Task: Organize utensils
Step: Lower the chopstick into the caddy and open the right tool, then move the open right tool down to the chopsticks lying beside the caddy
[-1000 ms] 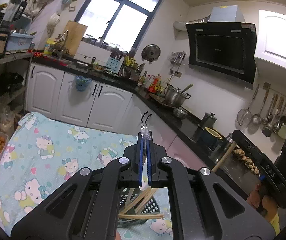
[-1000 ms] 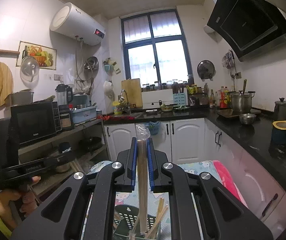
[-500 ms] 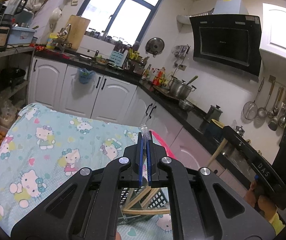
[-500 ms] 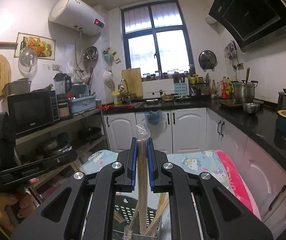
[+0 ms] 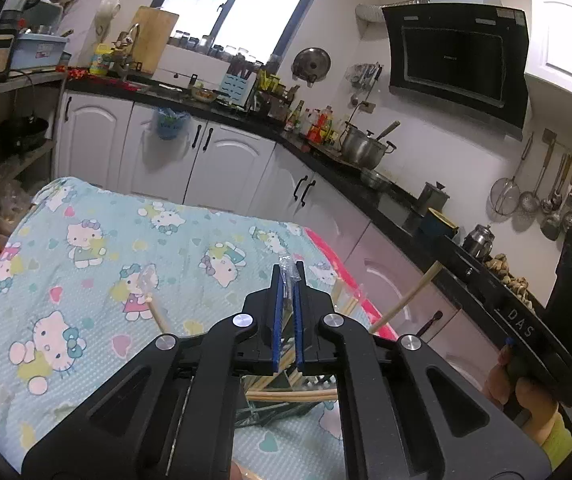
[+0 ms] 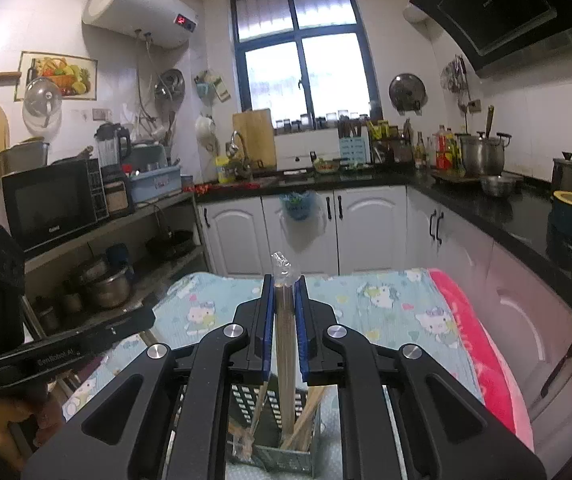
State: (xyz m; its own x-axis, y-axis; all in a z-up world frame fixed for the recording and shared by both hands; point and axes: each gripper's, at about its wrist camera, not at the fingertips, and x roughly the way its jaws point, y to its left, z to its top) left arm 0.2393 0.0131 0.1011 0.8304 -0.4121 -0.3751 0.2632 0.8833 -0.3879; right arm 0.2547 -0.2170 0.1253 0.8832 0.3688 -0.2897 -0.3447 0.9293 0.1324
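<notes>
Here each claw, left (image 5: 287, 312) and right (image 6: 284, 322), clamps wrapped chopsticks (image 6: 286, 344) above the basket (image 6: 275, 446).

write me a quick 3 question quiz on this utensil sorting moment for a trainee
1. True or false: the right gripper is shut on a plastic-wrapped bundle of wooden chopsticks.
2. Multiple choice: what stands directly under the right gripper? A) a steel pot B) a grey slotted plastic utensil basket C) a glass jar
3. Fill in: the table is covered by a light blue cartoon-cat printed ____.

Key
1. True: the blue pads press both sides of the bundle, whose clear wrap sticks out past the tips.
2. B: the bundle points down into the basket, among loose chopsticks.
3. Cloth. The left gripper also pinches a thin plastic-wrapped item above it.
</notes>
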